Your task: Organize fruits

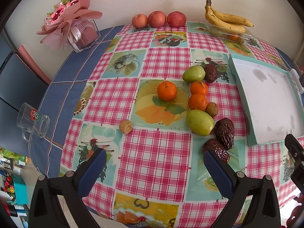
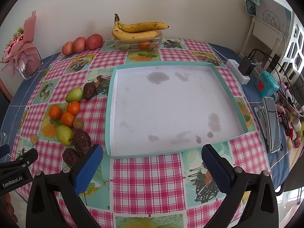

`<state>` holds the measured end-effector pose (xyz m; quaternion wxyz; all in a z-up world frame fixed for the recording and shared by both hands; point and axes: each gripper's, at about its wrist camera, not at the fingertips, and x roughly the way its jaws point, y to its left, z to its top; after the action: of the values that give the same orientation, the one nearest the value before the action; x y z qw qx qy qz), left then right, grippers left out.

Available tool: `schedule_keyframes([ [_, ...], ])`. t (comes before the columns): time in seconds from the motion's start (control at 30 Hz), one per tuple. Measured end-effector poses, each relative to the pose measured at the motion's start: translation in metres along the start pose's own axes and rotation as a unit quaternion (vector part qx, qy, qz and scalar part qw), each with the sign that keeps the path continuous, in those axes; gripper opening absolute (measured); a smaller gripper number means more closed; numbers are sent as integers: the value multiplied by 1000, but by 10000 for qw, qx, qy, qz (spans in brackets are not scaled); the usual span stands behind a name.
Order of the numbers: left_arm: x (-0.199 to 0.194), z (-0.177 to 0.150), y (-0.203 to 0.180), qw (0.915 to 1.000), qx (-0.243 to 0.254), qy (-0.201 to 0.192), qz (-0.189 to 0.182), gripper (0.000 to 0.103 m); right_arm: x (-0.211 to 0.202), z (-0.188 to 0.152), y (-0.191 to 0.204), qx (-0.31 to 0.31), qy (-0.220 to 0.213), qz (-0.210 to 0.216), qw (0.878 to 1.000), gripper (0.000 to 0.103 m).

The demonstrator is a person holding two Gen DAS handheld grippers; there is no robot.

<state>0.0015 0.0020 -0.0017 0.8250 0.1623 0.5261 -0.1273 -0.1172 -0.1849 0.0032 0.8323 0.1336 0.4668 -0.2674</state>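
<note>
A cluster of loose fruit lies on the checked tablecloth: three tangerines, two green fruits, three wrinkled dark fruits and two small brown round ones. An empty teal-rimmed white tray sits to the right of them. My left gripper is open, hovering just short of the cluster, its right finger next to a dark fruit. My right gripper is open at the tray's near edge, holding nothing.
Three red apples and bananas on a clear plastic box stand along the wall. A bouquet and a glass mug are at left. A power strip, phone and clutter line the right edge.
</note>
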Motion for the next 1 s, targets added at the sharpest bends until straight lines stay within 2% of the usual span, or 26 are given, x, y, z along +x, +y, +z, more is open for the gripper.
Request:
schedule_keyframes([
  [1.0, 0, 0, 0, 10000, 8, 4, -1, 103, 1, 0, -2, 42, 22, 12, 10000, 103],
])
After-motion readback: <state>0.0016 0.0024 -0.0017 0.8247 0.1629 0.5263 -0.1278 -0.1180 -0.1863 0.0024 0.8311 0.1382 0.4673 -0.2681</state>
